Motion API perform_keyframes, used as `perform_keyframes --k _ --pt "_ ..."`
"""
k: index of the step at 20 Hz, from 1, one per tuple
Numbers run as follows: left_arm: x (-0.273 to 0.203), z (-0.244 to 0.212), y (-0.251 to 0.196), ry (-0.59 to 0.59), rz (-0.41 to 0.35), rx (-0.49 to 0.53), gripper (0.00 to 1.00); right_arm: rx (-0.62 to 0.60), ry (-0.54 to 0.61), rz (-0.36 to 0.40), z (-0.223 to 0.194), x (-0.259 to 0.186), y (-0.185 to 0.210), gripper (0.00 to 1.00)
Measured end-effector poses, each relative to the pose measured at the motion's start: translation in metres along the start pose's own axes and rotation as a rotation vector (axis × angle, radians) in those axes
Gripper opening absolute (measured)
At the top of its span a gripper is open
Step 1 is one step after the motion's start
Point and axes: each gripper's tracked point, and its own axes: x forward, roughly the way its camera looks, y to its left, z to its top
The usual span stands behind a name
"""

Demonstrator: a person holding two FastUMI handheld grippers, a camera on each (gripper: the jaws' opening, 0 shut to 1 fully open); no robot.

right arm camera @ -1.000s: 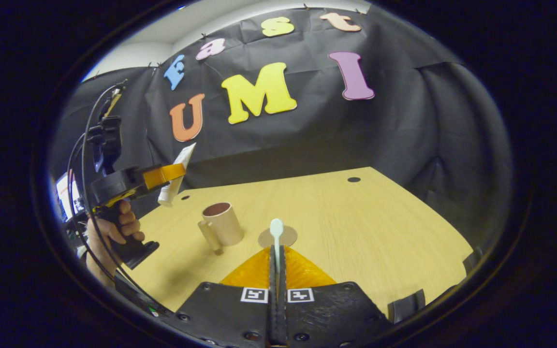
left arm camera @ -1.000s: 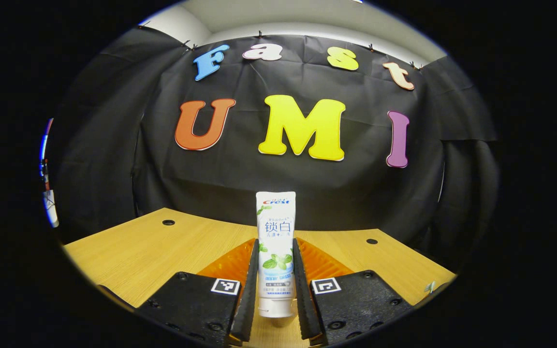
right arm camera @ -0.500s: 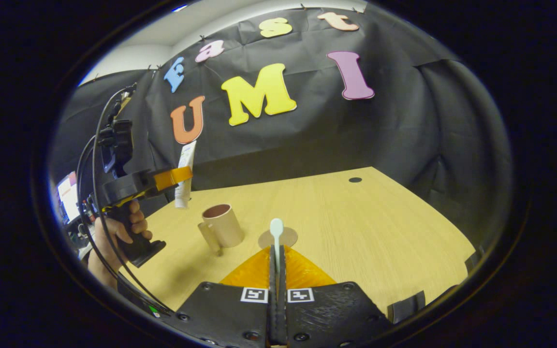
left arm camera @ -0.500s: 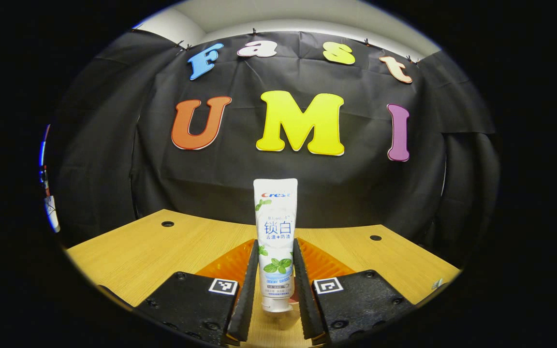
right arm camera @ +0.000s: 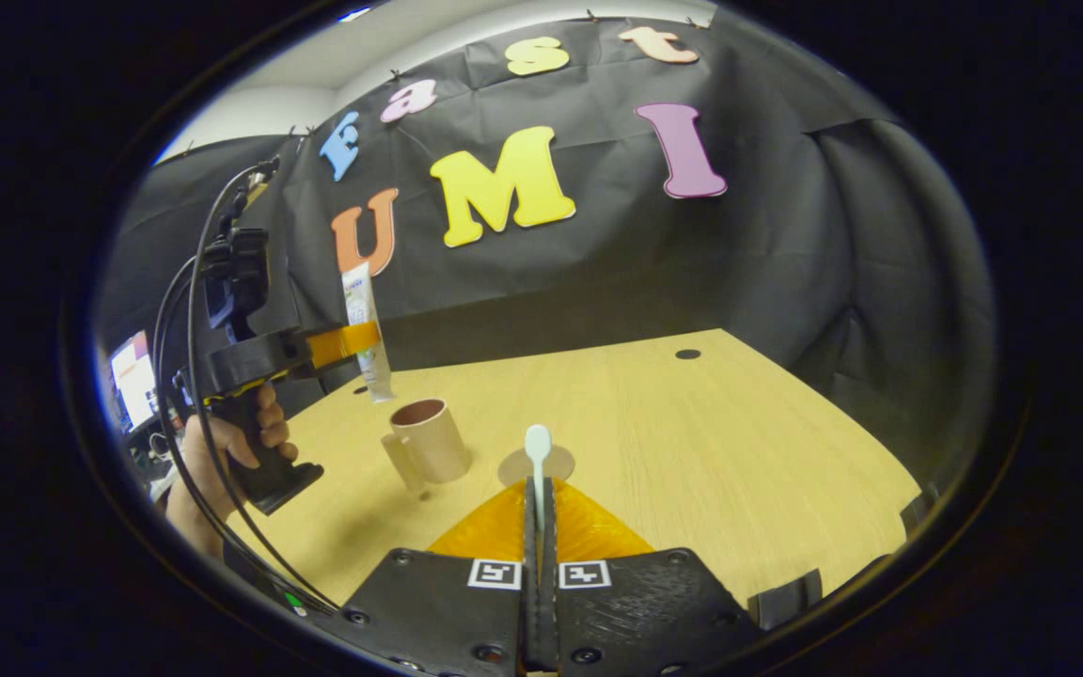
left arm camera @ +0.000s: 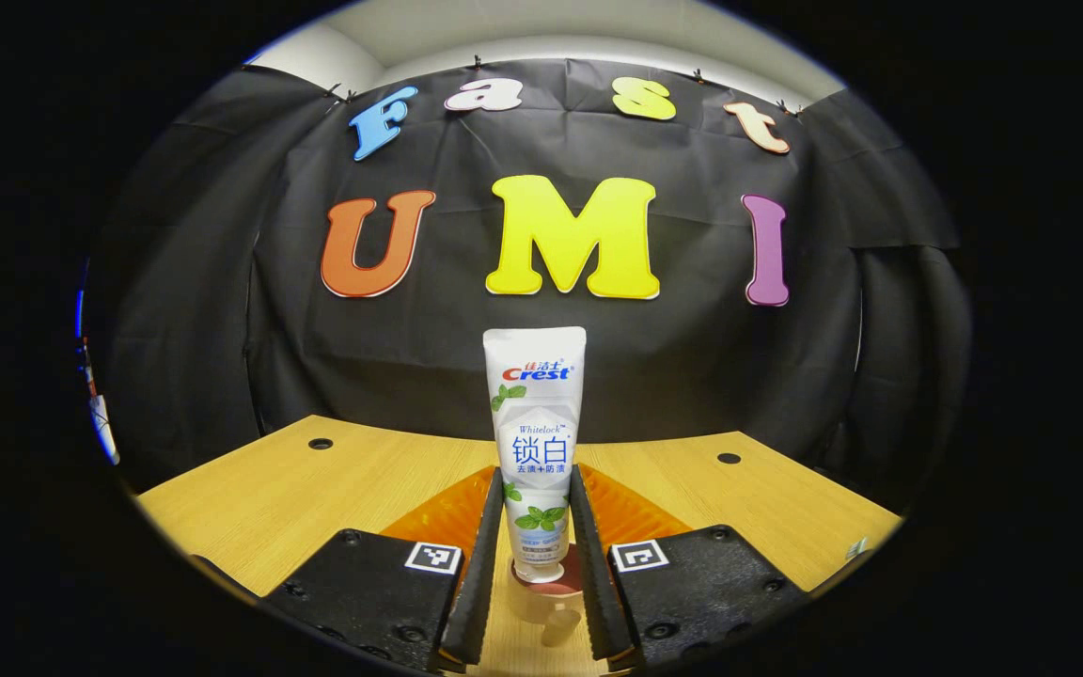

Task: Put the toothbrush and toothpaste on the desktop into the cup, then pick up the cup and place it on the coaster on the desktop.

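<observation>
At the lower centre, the white toothpaste tube (left arm camera: pixel 536 451) is clamped upright by the left gripper (left arm camera: pixel 536 555), just above the beige mug (right arm camera: pixel 429 439) at centre left. The pale toothbrush (right arm camera: pixel 537 465) is pinched by the right gripper (right arm camera: pixel 539 527), before the round coaster (right arm camera: pixel 513 464) on the wooden desktop (right arm camera: pixel 692 451).

Wooden desktop (right arm camera: pixel 692 442) with cup (right arm camera: pixel 429 442), coaster (right arm camera: pixel 509 466)

toothbrush (right arm camera: pixel 538 461) handle is buried between the right gripper's (right arm camera: pixel 538 512) fingers, and it covers part of the coaster (right arm camera: pixel 515 466).
</observation>
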Motion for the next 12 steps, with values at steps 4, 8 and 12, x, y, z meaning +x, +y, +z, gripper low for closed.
perform_keyframes --k 4,8,12 --pt "0.006 -0.002 -0.003 0.008 -0.01 -0.01 0.44 -0.003 -0.001 -0.002 -0.001 -0.001 -0.001 0.0" --pt "0.009 -0.007 -0.006 0.024 -0.016 -0.013 0.46 0.003 -0.001 -0.009 0.0 0.0 -0.006 0.0" --pt "0.01 0.01 -0.007 -0.032 -0.013 0.013 0.45 0.004 0.003 -0.011 -0.002 0.001 -0.007 0.0"
